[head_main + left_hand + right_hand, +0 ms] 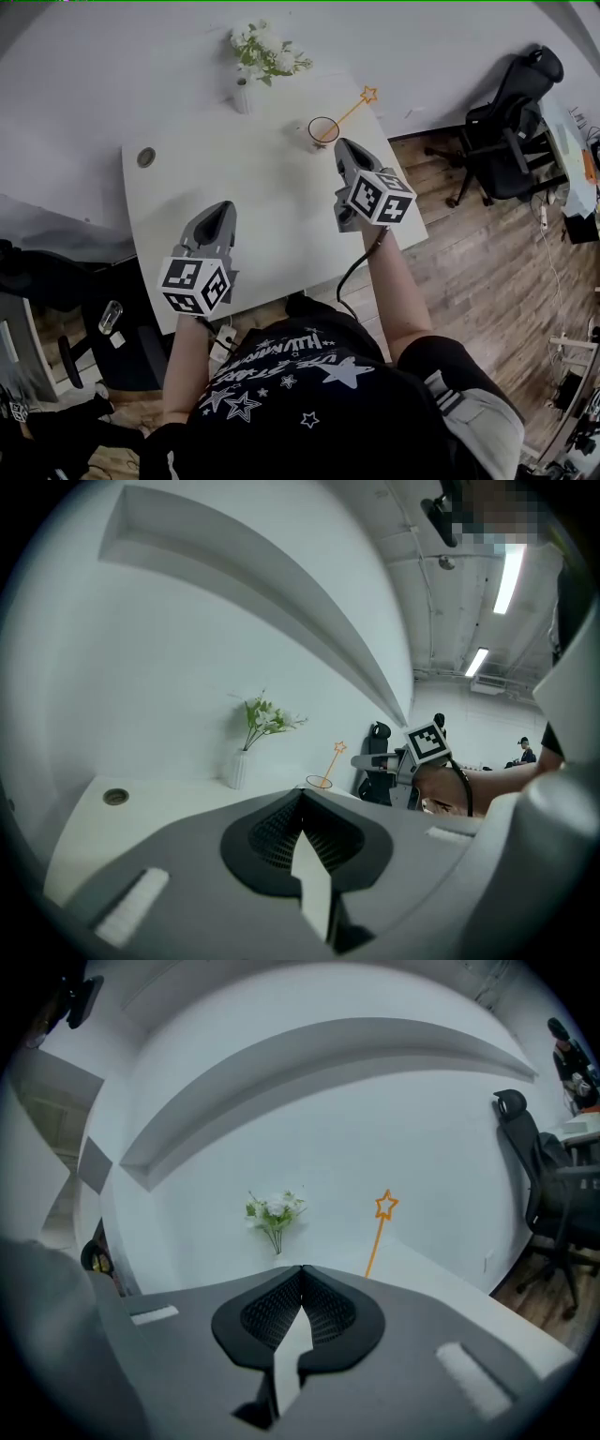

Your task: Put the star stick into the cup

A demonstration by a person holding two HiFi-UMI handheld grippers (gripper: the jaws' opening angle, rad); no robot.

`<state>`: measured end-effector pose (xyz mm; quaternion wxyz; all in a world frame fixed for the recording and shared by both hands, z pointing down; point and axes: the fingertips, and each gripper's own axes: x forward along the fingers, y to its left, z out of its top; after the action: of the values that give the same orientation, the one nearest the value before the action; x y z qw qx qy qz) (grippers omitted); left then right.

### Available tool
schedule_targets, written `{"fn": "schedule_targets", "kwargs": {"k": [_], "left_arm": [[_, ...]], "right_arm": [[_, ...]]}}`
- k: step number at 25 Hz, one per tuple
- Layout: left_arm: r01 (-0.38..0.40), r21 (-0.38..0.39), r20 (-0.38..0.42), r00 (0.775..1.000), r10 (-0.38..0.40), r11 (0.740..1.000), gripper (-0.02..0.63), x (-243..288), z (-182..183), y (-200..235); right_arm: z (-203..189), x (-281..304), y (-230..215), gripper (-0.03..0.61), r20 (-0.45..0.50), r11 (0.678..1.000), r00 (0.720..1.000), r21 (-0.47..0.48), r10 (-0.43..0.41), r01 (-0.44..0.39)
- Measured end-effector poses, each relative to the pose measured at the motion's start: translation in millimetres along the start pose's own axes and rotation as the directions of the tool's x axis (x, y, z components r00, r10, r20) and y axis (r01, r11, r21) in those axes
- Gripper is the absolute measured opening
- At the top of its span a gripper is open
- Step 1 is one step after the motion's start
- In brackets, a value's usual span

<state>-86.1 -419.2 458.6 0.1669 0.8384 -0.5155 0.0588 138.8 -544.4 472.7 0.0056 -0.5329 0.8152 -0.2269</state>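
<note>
The orange star stick [351, 111] stands tilted in the clear cup [323, 130] at the far right of the white table [272, 216], with its star leaning out past the table's back corner. My right gripper [343, 146] is shut and empty, its tips just short of the cup on the near side. In the right gripper view the stick [378, 1237] rises above the closed jaws while the cup is hidden behind them. My left gripper [223, 208] is shut and empty over the table's near left part. The left gripper view shows the cup [319, 782] and the stick [335, 759] far ahead.
A white vase of flowers [246, 89] stands at the table's back edge, left of the cup. A round cable grommet [145, 157] sits in the table's far left corner. A black office chair [506, 122] stands on the wooden floor to the right.
</note>
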Motion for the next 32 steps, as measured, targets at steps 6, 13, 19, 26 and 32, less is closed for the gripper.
{"fn": "schedule_targets", "kwargs": {"k": [6,13,19,26,32], "left_arm": [[0.009,0.006,0.026,1.0,-0.009,1.0,0.003,-38,1,1],[0.022,0.011,0.054,0.998,-0.022,1.0,0.003,-83,0,-4],[0.031,0.016,0.072,0.997,-0.032,0.999,0.003,-122,-4,-12],[0.039,0.012,0.08,0.996,-0.04,0.999,0.003,-168,-16,-21],[0.043,0.005,0.077,0.996,-0.044,0.999,0.003,-205,-30,-28]], "right_arm": [[-5,-32,43,0.014,0.007,0.999,1.0,-0.043,0.018,-0.017],[-11,-71,81,0.014,0.025,0.997,0.999,-0.07,0.029,-0.027],[-24,-105,110,0.014,0.021,0.996,0.999,-0.084,0.032,-0.03],[-45,-145,143,0.014,0.008,0.993,0.999,-0.11,0.045,-0.044],[-64,-177,171,0.014,0.003,0.991,0.998,-0.118,0.056,-0.055]]}}
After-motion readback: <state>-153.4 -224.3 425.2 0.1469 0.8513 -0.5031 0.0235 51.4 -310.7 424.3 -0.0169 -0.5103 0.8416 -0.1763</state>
